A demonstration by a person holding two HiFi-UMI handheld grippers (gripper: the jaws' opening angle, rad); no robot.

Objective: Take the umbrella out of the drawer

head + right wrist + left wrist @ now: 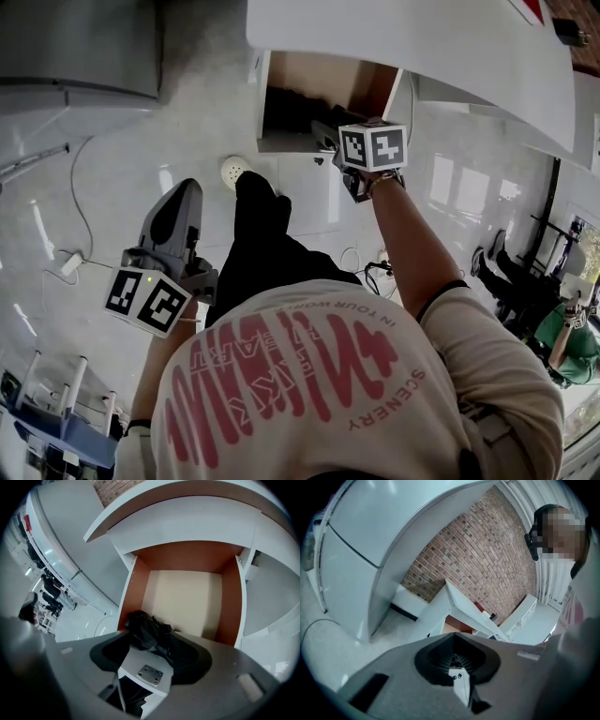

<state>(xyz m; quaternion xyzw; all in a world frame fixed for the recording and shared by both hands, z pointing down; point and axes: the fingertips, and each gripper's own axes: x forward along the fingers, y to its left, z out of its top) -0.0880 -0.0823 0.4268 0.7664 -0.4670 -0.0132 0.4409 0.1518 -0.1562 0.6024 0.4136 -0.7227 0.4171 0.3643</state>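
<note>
1. Sees the drawer (133,588) already pulled open beneath the white surface (422,56).
2. Finds the black umbrella (147,630) still inside, bunched low against the drawer's brown left wall, not yet lifted.
3. Reaches in with the right tongs (325,139), tilted down at the drawer's front edge, spread apart just short of the umbrella and clamped on nothing.
4. Holds the left tongs (184,192) low beside the leg, well apart from the drawer, seemingly together and empty.
5. Judged barely begun: still needs closing on the umbrella and lifting it clear.
</note>
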